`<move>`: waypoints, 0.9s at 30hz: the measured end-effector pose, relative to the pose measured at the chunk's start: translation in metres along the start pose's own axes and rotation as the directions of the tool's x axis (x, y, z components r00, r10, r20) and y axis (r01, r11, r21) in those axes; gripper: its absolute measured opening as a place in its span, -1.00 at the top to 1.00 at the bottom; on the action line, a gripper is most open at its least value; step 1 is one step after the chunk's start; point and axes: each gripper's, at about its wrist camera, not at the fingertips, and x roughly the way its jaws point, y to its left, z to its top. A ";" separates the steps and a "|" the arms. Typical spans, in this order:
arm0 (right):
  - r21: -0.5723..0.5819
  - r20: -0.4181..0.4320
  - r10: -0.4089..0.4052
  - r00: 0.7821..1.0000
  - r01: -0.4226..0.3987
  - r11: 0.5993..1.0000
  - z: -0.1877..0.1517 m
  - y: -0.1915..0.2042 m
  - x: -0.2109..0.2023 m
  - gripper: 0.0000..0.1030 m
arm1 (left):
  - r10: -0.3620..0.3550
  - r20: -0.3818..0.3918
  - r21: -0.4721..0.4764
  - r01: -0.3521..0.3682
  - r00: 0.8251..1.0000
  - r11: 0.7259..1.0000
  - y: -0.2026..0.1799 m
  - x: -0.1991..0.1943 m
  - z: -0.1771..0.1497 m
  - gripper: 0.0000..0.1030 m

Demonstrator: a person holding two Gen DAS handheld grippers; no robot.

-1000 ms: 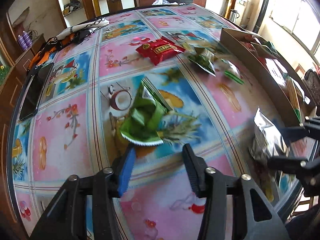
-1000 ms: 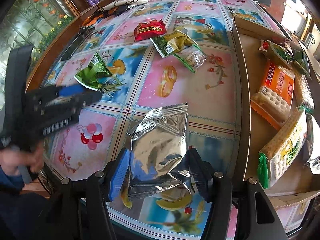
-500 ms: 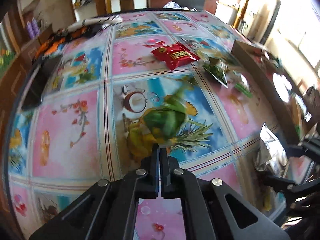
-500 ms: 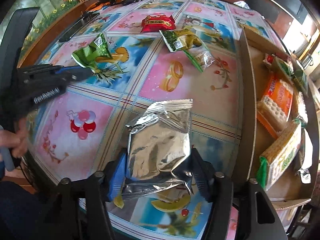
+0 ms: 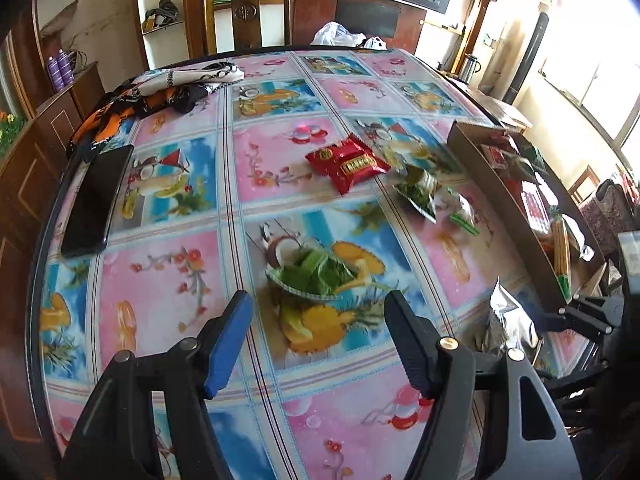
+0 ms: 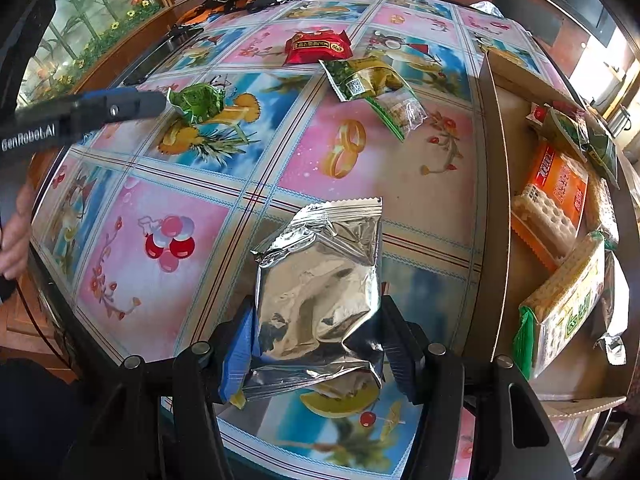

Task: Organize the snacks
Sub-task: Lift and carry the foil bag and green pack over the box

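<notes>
My right gripper (image 6: 318, 322) is shut on the lower end of a silver foil packet (image 6: 320, 280), holding it over the near edge of the patterned table (image 6: 168, 280). My left gripper (image 5: 318, 302) has its jaws opening, with nothing between them. A crumpled green snack packet (image 5: 316, 274) lies on the table just beyond its fingertips. From the right wrist view, the left gripper (image 6: 156, 104) sits right beside that green packet (image 6: 196, 102). The left wrist view shows the right gripper (image 5: 576, 320) and the silver packet (image 5: 508, 320) at the right edge.
A cardboard box (image 6: 494, 152) on the right holds several cracker and snack packs. A red packet (image 6: 318, 46), a green-yellow packet (image 6: 364, 78) and a clear packet (image 6: 400, 114) lie mid-table. A black phone (image 5: 96, 196) and a cloth (image 5: 160, 92) are at the far left.
The left gripper closed fully at the green packet's near edge, then opened wide and pulled back upward; the packet now lies lower and flatter. The right gripper kept its hold on the silver packet.
</notes>
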 end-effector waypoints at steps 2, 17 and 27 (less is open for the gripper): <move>-0.001 0.000 0.001 1.000 -0.001 1.000 0.000 -0.001 0.000 -0.24 | -0.001 -0.024 -0.003 0.000 1.000 1.000 0.002 0.010 0.006 -0.31; -0.003 0.001 0.008 1.000 -0.008 1.000 0.000 -0.002 0.001 -0.24 | 0.041 -0.051 -0.001 -0.041 0.998 0.999 0.001 0.058 0.003 0.34; 0.051 0.039 0.030 0.999 -0.032 0.998 0.002 -0.010 -0.009 -0.23 | -0.008 -0.008 -0.006 0.008 1.000 1.000 -0.021 0.032 -0.016 0.40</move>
